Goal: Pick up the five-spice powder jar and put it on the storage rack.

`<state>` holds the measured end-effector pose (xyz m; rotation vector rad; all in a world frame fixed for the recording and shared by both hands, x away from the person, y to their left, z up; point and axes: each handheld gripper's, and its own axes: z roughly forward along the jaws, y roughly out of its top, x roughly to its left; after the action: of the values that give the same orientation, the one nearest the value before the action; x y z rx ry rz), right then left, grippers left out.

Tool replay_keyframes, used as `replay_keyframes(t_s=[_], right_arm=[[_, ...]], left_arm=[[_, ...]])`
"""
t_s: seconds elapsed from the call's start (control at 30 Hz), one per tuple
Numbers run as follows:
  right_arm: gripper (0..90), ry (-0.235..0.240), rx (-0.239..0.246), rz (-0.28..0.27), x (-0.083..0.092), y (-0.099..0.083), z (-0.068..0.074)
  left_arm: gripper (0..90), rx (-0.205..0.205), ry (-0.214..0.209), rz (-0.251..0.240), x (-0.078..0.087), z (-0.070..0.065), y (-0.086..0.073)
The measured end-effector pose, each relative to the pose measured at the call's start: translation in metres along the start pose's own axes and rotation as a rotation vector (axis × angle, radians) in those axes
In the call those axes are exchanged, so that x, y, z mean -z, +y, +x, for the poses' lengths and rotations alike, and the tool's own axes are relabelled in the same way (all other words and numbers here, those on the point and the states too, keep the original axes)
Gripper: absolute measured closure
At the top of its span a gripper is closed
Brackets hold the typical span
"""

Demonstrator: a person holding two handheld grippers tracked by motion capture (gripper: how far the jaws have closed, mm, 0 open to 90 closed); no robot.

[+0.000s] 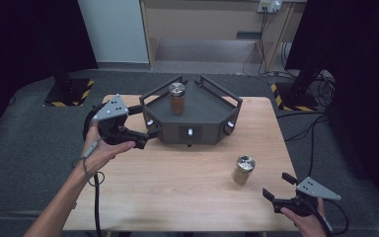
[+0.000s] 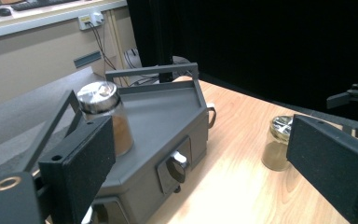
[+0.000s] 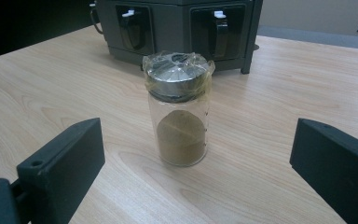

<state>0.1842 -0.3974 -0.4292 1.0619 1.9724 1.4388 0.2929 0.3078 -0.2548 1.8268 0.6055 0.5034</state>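
Note:
A dark grey tray-topped box [image 1: 205,111] with knobs on its sides stands at the back middle of the wooden table. On it stands a glass jar [image 1: 176,98] of brown powder with a metal lid. A second jar [image 1: 244,169], its lid wrapped in clear film, stands on the bare table at the right. My left gripper [image 1: 148,137] is open beside the box's left front corner. My right gripper [image 1: 278,186] is open near the front right, just short of the second jar. In the right gripper view, that jar [image 3: 179,109] stands upright between and beyond the jaws, untouched.
The wooden table [image 1: 177,182] ends close behind my right gripper at the front right edge. Black stands [image 1: 69,86] and cables [image 1: 306,74] lie on the grey floor beyond the table. In the left gripper view the box [image 2: 168,116] is close ahead.

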Motion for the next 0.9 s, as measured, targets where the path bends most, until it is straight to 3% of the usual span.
replay_keyframes(t_s=[0.53, 0.7, 0.9], right_arm=[[3.5, -0.006, 0.001, 0.0, 0.0, 0.0, 0.001], [3.5, -0.008, 0.0, 0.001, 0.0, 0.0, 0.001], [3.5, -0.01, 0.0, 0.0, 0.0, 0.0, 0.001]], left_arm=[[7.3, 0.03, 0.079, 0.011, 0.029, -0.013, -0.059], [7.4, 0.03, 0.107, 0.005, 0.035, -0.022, -0.076], [7.2, 0.02, 0.153, 0.034, 0.036, -0.034, -0.089]])
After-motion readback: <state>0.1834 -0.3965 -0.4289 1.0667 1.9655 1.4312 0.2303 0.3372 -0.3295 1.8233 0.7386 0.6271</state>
